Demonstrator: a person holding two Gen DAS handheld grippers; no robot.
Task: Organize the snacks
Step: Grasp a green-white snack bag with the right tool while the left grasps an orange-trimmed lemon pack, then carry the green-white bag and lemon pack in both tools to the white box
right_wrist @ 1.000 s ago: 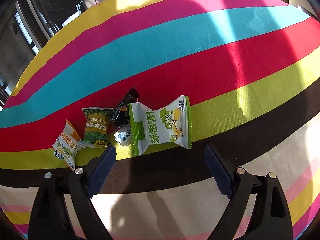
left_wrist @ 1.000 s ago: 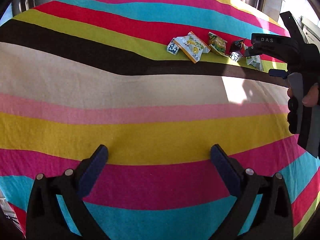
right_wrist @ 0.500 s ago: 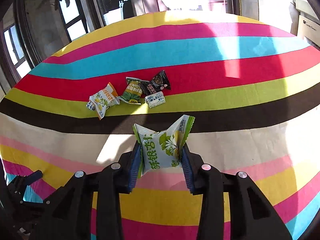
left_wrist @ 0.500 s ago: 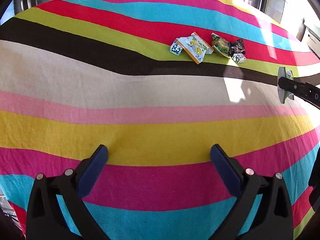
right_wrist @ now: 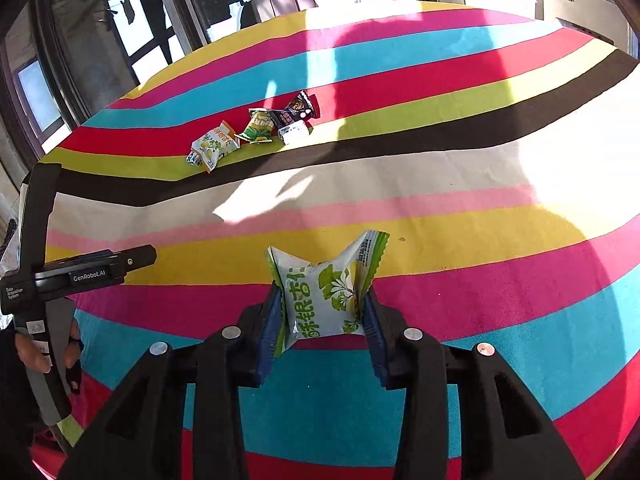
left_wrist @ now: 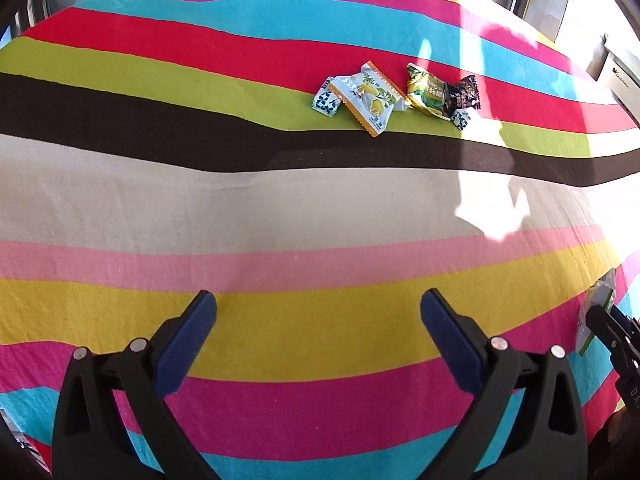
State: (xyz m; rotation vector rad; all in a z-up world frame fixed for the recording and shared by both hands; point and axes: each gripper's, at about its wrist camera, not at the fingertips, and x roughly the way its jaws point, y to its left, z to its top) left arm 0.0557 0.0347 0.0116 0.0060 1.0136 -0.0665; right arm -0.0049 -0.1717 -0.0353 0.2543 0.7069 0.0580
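Observation:
My right gripper (right_wrist: 322, 312) is shut on a white and green snack packet (right_wrist: 324, 300), held above the pink and turquoise stripes near me. The same packet (left_wrist: 596, 312) shows at the right edge of the left wrist view. Several snacks stay in a pile (right_wrist: 256, 128) on the lime stripe further out: an orange-edged white packet (left_wrist: 368, 98), a green packet (left_wrist: 426, 90), a dark packet (left_wrist: 462, 92) and two small blue-white candies (left_wrist: 326, 102). My left gripper (left_wrist: 318, 320) is open over the yellow stripe with nothing between its fingers.
A striped cloth (left_wrist: 280, 208) covers the whole table. The left device's black housing (right_wrist: 80, 272), held by a hand (right_wrist: 28, 352), sits at the left edge of the right wrist view. Windows and a white carton (right_wrist: 576, 0) lie beyond the far edge.
My right gripper closed on the white and green packet, lifted it off the pile and carried it back toward the near side. My left gripper shifted a little across the cloth, still open.

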